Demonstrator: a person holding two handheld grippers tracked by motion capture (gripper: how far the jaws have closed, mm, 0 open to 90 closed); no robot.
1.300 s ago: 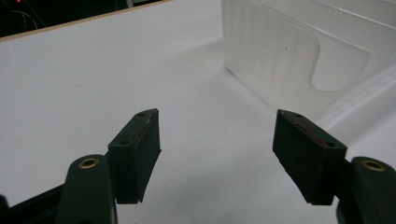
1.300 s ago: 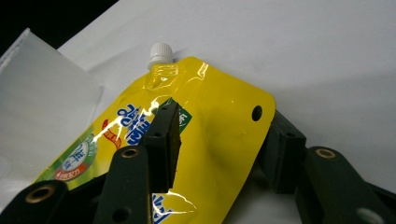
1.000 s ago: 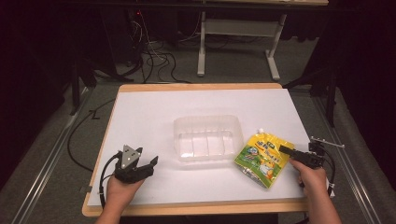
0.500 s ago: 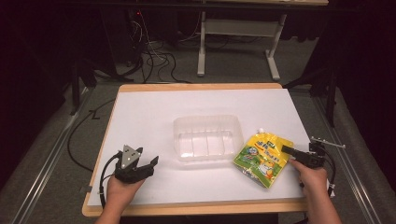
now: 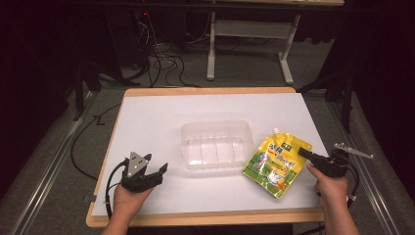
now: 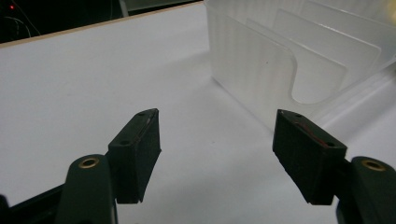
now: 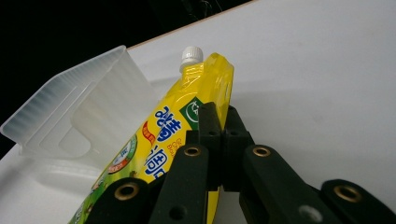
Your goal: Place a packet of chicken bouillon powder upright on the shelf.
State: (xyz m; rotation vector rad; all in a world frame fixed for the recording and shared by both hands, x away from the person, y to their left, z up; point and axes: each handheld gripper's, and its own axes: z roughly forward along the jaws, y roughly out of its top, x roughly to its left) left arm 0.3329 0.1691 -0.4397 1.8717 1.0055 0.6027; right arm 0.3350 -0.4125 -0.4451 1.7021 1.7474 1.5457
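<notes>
A yellow spouted pouch [image 5: 276,164] with a white cap sits on the white table, right of a clear plastic container [image 5: 217,144]. My right gripper [image 5: 304,152] is shut on the pouch's right edge. In the right gripper view the black jaws [image 7: 219,116] pinch the pouch [image 7: 173,121], which tilts up from the table toward the container [image 7: 84,102]. At the front left my left gripper [image 5: 159,169] rests open and holds nothing. The left gripper view has its jaws [image 6: 217,135] spread wide over bare table, pointing at the container's [image 6: 280,60] near corner.
The white table top [image 5: 147,122] has a wooden rim. The container has ribbed dividers inside. Cables trail on the dark floor beyond the far edge, and a table leg frame [image 5: 247,34] stands at the back.
My right gripper has closed on the pouch's right edge and risen a little, tipping that side of the pouch up. The left gripper has stayed put.
</notes>
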